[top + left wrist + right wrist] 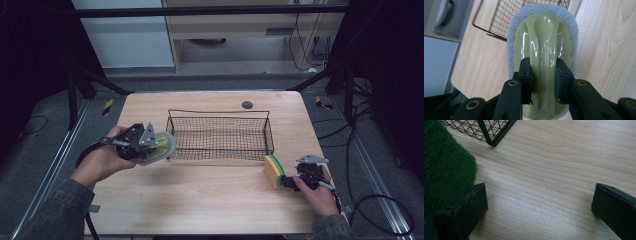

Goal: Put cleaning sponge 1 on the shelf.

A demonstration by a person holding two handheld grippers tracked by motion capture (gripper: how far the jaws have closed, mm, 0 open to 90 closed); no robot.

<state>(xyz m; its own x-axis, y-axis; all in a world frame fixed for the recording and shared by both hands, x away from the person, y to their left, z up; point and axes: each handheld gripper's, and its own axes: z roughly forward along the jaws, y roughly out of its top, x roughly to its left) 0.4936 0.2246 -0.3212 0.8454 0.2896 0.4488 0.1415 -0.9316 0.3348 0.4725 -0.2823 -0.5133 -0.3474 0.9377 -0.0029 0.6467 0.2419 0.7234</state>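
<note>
- While the left hand-held gripper sits off the basket's left end, its jaws clamp the ridge of a scrubber: olive plastic top, grey pad rim. Scrubber is held clear of the desk, near the desk's left edge.
- Right hand-held gripper: jaws wide, nothing between them, bare wood under them. Sponge (green scour face, yellow body) stands on edge just left of the jaws; left jaw sits against the green face in the right gripper view.
- Basket: black wire mesh, mid-desk, between the two grippers. Its raised rim is the obstacle on both sides; the near right corner lies close to the sponge.
- Small dark round thing behind the basket, near the far edge.
- Open room: wide bare strip of desk between the basket and the near edge.
</note>
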